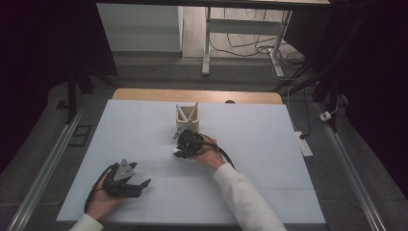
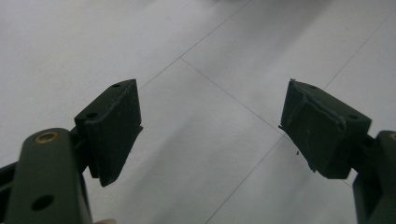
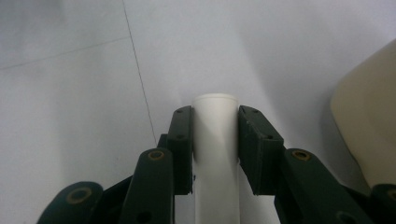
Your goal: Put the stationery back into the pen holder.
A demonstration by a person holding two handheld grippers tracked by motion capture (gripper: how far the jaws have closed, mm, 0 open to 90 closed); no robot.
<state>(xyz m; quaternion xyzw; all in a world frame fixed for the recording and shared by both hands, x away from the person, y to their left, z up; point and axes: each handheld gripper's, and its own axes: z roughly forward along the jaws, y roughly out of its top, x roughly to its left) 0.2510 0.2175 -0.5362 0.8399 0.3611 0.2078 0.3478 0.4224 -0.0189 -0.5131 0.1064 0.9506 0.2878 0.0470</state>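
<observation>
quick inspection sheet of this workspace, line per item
surface: white table sheet, thin seams, bare around the hands
job's things: white tube between the right gripper's pads; beige cup holding two white sticks, just beyond that gripper
clutter: nothing seen
grippers: right gripper shut on the white tube; left gripper open, nothing between its jaws
cables: black cable trails from the right gripper; loose cables on the floor
surroundings: dim room, table legs behind
</observation>
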